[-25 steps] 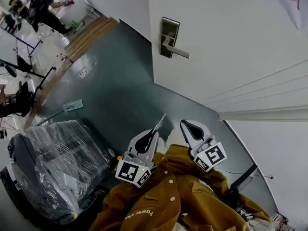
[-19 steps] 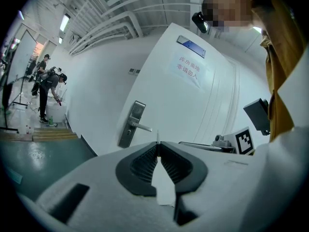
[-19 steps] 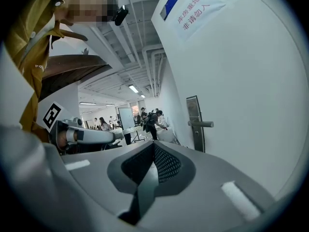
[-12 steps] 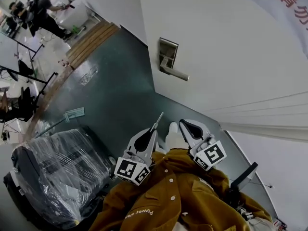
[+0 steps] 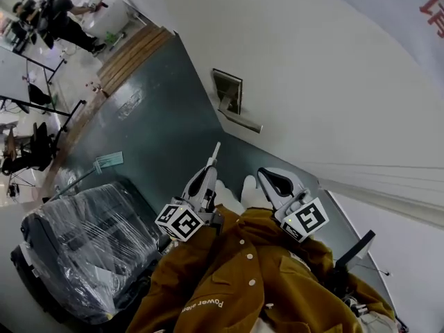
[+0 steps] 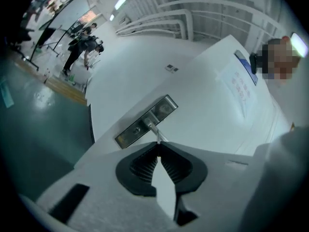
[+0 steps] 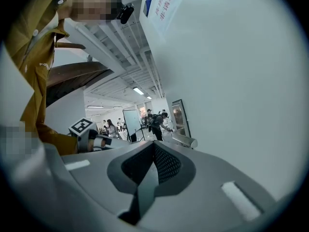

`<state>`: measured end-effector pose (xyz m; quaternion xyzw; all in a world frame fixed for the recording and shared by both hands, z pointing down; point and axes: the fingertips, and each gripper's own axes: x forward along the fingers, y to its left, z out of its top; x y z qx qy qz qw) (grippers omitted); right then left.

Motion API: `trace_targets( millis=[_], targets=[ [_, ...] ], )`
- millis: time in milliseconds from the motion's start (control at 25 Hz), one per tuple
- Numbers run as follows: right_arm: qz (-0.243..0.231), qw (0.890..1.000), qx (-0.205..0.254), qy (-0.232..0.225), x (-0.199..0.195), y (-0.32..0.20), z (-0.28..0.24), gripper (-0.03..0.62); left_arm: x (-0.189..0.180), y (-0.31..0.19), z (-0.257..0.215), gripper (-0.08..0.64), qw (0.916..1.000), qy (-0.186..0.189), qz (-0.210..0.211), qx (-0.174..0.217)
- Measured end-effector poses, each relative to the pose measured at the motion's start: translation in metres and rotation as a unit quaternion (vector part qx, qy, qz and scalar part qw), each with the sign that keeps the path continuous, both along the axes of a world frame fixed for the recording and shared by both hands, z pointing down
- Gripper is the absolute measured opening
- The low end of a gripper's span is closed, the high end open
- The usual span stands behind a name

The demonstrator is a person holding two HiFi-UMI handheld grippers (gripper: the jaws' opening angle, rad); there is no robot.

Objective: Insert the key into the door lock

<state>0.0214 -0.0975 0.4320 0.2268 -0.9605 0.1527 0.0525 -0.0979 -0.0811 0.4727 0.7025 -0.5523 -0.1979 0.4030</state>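
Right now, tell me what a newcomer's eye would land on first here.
The silver lock plate with its lever handle stands out on the white door, upper middle. Below it the left claw pinches a thin key aimed toward the plate. A plastic-wrapped chair fills the lower left.

Bright, even room light falls from ceiling strip lamps [image 6: 120, 2], seen up and left of the left tongs [image 6: 158, 145]. The white door [image 6: 207, 115] beyond them washes out pale, with scarcely a shadow. The key [image 6: 158, 136] at their tip is a thin, soft sliver. Both gripper views bow straight lines and darken at the corners. The right tongs [image 7: 154, 144] loom blurred up close. The head view is dimmer, and the floor [image 5: 159, 116] left of the tongs has a faint sheen.
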Motion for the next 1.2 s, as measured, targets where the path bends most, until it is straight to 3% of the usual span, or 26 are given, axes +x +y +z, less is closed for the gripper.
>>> trace_targets(
  millis=[160, 280, 360, 720, 1200],
  targets=[
    [0.008, 1.0, -0.002, -0.006, -0.005, -0.013, -0.001, 0.008, -0.013, -0.032, 0.037, 0.023, 0.9948, 0.095, -0.01, -0.033],
    [0.018, 1.0, -0.003, -0.008, -0.003, -0.025, -0.002, 0.008, -0.012, -0.058, 0.065, 0.023, 0.9773, 0.197, -0.021, -0.076],
    [0.028, 1.0, -0.003, -0.009, 0.0, -0.032, -0.003, 0.008, -0.008, -0.079, 0.071, 0.023, 0.9678, 0.241, -0.011, -0.071],
    [0.073, 0.997, 0.0, -0.002, 0.007, -0.041, -0.003, 0.008, -0.002, -0.13, 0.078, 0.023, 0.9524, 0.297, 0.032, -0.058],
    [0.093, 0.996, 0.004, 0.003, 0.007, -0.049, -0.004, 0.008, -0.003, -0.151, 0.079, 0.023, 0.9454, 0.318, 0.044, -0.056]
  ],
)
